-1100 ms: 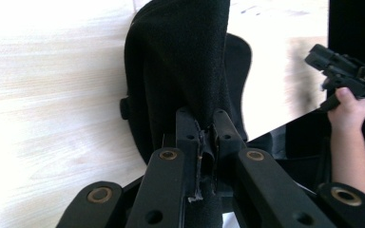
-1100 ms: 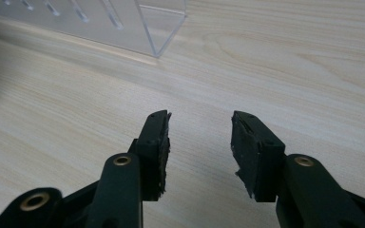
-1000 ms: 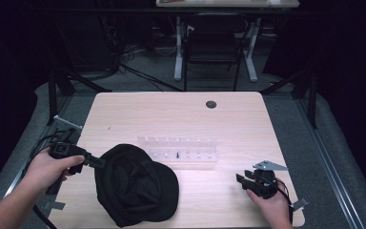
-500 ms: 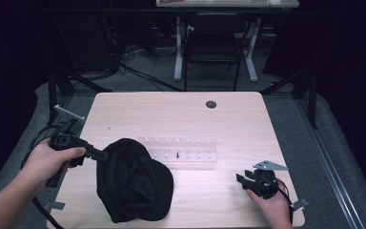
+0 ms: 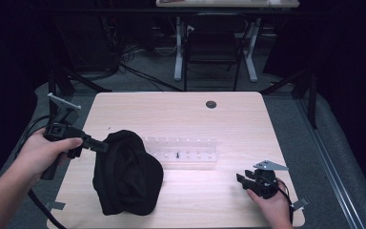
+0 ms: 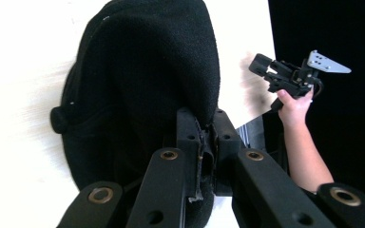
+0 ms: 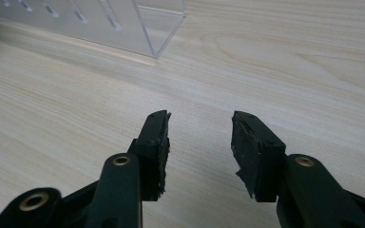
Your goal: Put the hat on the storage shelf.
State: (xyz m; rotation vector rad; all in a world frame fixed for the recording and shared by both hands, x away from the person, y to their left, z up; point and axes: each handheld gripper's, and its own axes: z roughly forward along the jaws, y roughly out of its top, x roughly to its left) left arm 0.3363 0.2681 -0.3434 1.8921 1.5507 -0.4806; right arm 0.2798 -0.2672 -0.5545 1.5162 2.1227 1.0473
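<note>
The black cap (image 5: 126,174) is pinched at its rim by the left gripper (image 5: 100,144), jaws clenched; the right gripper (image 5: 242,180) rests released, well apart across the tabletop (image 5: 219,124).

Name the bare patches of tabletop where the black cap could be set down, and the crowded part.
Free: the far strip between the clear rack and the small dark disc; the near strip between the black cap and the right gripper. Crowded: where cap meets rack.
</note>
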